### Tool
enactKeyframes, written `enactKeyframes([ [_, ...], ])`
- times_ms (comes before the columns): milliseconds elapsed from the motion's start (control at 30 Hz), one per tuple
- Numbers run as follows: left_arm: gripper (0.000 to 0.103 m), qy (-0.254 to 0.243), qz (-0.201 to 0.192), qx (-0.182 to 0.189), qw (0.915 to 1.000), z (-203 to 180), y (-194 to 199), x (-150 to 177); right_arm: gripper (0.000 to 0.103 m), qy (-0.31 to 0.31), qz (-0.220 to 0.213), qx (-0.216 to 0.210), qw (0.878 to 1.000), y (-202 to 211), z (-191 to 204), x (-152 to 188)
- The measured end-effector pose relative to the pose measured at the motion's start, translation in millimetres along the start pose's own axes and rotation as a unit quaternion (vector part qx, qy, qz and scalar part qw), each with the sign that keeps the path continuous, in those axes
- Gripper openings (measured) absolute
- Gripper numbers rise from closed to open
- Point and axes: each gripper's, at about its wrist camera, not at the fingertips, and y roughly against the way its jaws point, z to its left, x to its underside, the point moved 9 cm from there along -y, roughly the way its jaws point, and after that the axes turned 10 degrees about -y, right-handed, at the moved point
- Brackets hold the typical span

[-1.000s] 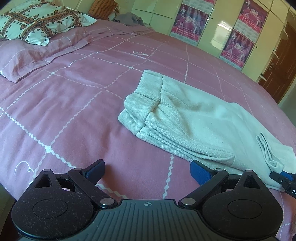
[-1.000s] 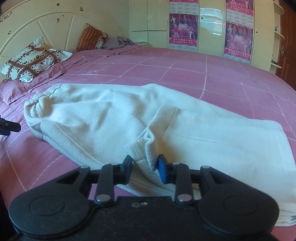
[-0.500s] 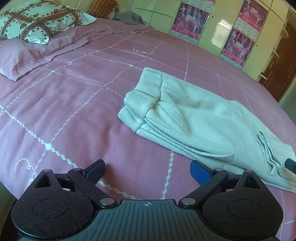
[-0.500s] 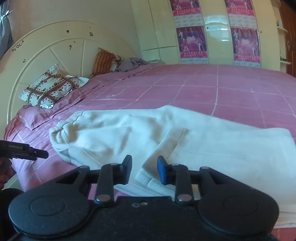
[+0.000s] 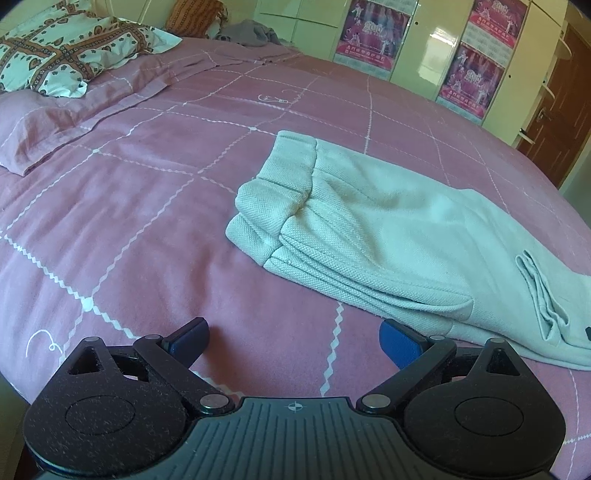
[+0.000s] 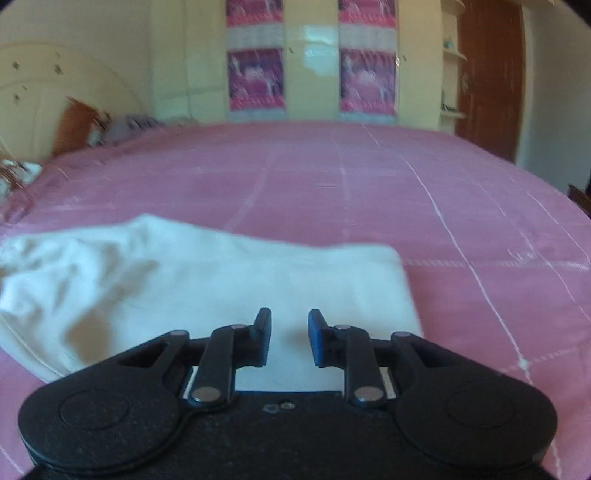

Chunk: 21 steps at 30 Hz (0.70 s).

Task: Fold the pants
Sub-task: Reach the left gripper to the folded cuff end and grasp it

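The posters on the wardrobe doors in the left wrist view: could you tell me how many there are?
3: one poster on a door towards the left, a top poster further right, and a lower poster beneath it. More may lie outside the frame.

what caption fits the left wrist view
Open left gripper above a pink bedspread, facing folded white pants.

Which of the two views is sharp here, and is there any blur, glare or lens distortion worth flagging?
Left wrist view: sharp, knit of the pants readable; fisheye bends the bedspread grid; glare on the wardrobe doors. Right wrist view: motion-smeared throughout, posters and pants soft, only the right claw fairly crisp; a glare patch on the wardrobe.
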Motion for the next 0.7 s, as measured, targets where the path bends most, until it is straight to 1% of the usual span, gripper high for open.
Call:
enactKeyframes([
  [33,0.098,-0.006,0.001,-0.001,1.0000,-2,-1,-1,0.023,-0.002,0.039,-0.011,0.999,-13,-11,10],
  [67,0.097,-0.011,0.002,-0.002,0.9999,-4,-1,-1,0.022,-0.006,0.035,-0.027,0.999,-11,-15,8],
  [100,0.097,-0.015,0.003,-0.003,0.9999,-5,-1,-1,0.023,0.000,0.031,-0.032,0.999,-9,-16,4],
  [133,0.097,-0.016,0.003,-0.004,0.9999,-5,-1,0,0.024,0.017,0.015,-0.029,0.999,-6,-15,-2],
  [167,0.098,-0.015,0.005,-0.005,0.9999,-5,-1,0,0.028,0.027,-0.008,-0.018,0.999,-4,-16,-9],
  [200,0.097,-0.016,0.007,-0.006,0.9998,-5,-1,0,0.028,0.028,-0.018,-0.014,0.999,-5,-18,-16],
  [233,0.097,-0.018,0.008,-0.007,0.9998,-4,-2,0,0.026,0.016,-0.022,-0.012,1.000,-11,-22,-26],
  [300,0.098,-0.019,0.011,-0.010,0.9997,-4,-3,-1,0.028,0.001,-0.026,-0.001,1.000,-26,-32,-39],
  [333,0.098,-0.019,0.012,-0.011,0.9997,-4,-4,-1,0.028,-0.004,-0.010,0.006,1.000,-40,-38,-40],
  [367,0.098,-0.018,0.013,-0.012,0.9997,-4,-6,-2,0.029,-0.009,0.017,0.005,1.000,-53,-42,-36],
  [400,0.097,-0.017,0.012,-0.013,0.9997,-4,-6,-2,0.029,-0.013,0.030,0.000,0.999,-61,-45,-36],
  [467,0.097,-0.012,0.007,-0.014,0.9998,-4,-6,-4,0.029,-0.014,0.033,-0.006,0.999,-55,-45,-37],
  [500,0.097,-0.004,0.001,-0.009,1.0000,-4,-5,-5,0.031,-0.018,0.027,-0.013,0.999,-45,-44,-35],
  [533,0.097,0.009,-0.009,0.000,0.9999,-3,-3,-7,0.034,-0.025,0.013,-0.020,0.999,-33,-48,-32],
  [600,0.097,0.045,-0.030,0.034,0.9980,-3,-3,-11,0.050,-0.030,-0.028,-0.032,0.999,-4,-60,-23],
  [633,0.097,0.066,-0.033,0.053,0.9958,-3,-5,-13,0.053,-0.030,-0.046,-0.037,0.998,10,-67,-18],
  [667,0.097,0.096,-0.035,0.077,0.9918,-2,-10,-14,0.055,-0.031,-0.064,-0.039,0.997,25,-76,-12],
  [700,0.097,0.126,-0.040,0.096,0.9865,0,-14,-15,0.056,-0.032,-0.078,-0.040,0.996,37,-84,-9],
])
